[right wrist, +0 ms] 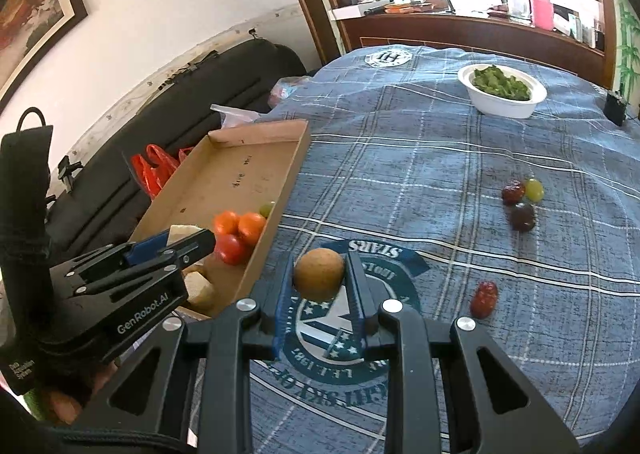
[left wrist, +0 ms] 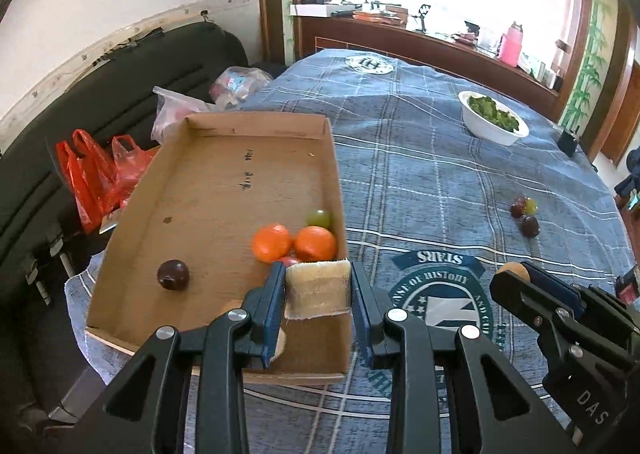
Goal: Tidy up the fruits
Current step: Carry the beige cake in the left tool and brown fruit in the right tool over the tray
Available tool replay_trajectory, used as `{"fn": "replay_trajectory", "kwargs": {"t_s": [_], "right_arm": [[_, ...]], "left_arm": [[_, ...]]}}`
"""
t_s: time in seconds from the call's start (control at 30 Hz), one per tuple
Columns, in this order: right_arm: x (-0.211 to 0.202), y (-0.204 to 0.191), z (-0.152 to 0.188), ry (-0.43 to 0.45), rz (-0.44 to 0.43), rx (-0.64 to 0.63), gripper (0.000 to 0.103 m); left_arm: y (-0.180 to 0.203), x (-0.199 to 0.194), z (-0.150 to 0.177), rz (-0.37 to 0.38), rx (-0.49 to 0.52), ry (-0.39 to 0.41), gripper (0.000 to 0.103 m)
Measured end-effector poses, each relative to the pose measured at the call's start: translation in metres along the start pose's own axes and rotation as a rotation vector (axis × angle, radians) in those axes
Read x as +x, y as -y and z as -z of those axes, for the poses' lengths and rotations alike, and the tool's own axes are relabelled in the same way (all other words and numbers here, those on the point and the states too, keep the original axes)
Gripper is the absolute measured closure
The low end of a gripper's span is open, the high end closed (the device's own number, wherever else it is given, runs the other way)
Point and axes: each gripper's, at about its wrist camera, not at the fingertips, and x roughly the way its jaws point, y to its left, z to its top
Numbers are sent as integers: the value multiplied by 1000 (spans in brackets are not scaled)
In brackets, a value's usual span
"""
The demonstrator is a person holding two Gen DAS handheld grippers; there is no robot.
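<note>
On the table [right wrist: 440,182] we see a cardboard tray [left wrist: 224,182] holding two oranges [left wrist: 294,242], a green grape [left wrist: 319,218] and a dark plum [left wrist: 173,274]; loose fruits [right wrist: 520,202] lie well apart, near a white bowl [right wrist: 502,90]. Our left claw [left wrist: 319,288] pinches a pale block [left wrist: 318,286] over the tray; our right claw [right wrist: 319,274] pinches a brown round fruit [right wrist: 319,273] above the cloth.

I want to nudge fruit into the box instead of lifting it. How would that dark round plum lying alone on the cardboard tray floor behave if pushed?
The dark plum looks round and smooth, so it would probably roll freely across the flat tray floor. Its glossy skin may slip between jaws.
</note>
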Motion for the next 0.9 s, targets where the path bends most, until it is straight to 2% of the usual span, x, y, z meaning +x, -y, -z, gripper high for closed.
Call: {"fn": "replay_trajectory", "kwargs": {"t_s": [0.4, 0.9], "right_arm": [[19, -36, -11, -11, -57, -59, 75], [45, -56, -23, -28, -95, -85, 75]], "left_arm": [[-37, 0, -5, -68, -50, 12, 72], [-68, 10, -9, -95, -99, -2, 72]]}}
